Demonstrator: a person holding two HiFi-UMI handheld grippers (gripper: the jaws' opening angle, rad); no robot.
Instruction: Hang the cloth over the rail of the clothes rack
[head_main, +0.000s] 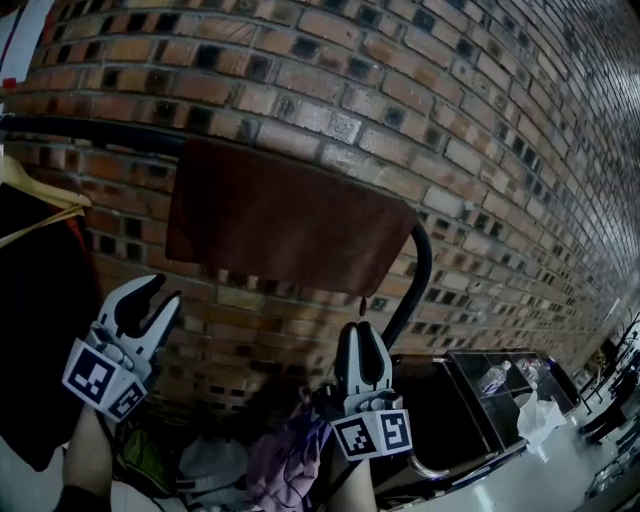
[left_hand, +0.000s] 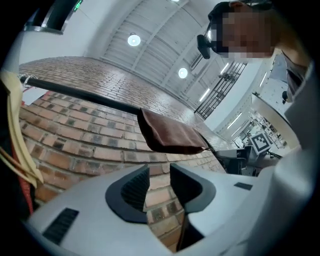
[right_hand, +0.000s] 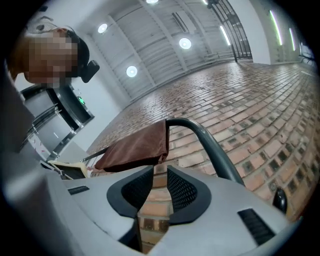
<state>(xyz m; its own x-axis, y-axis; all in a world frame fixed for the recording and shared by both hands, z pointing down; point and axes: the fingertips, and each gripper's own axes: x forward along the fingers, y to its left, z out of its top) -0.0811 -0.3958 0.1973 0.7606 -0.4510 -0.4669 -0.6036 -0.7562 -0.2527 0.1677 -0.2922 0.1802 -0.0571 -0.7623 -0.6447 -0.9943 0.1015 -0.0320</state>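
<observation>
A brown cloth (head_main: 285, 220) hangs draped over the black rail (head_main: 90, 133) of the clothes rack, in front of a brick wall. The rail bends downward just right of the cloth. My left gripper (head_main: 166, 292) is below the cloth's left lower corner, open and empty, clear of the fabric. My right gripper (head_main: 362, 328) points up just under the cloth's right lower corner, its jaws a little apart with nothing between them. In the left gripper view the cloth (left_hand: 170, 132) hangs beyond the open gripper (left_hand: 160, 172). The right gripper view shows the cloth (right_hand: 135, 147) and the bent rail (right_hand: 210, 145) above the gripper (right_hand: 160, 172).
A wooden hanger (head_main: 45, 205) carrying a dark garment (head_main: 35, 330) hangs on the rail at the left. Loose clothes (head_main: 285, 460) lie piled below the grippers. A dark bin or cart (head_main: 470, 400) stands at the lower right, with crumpled white material (head_main: 540, 415) beside it.
</observation>
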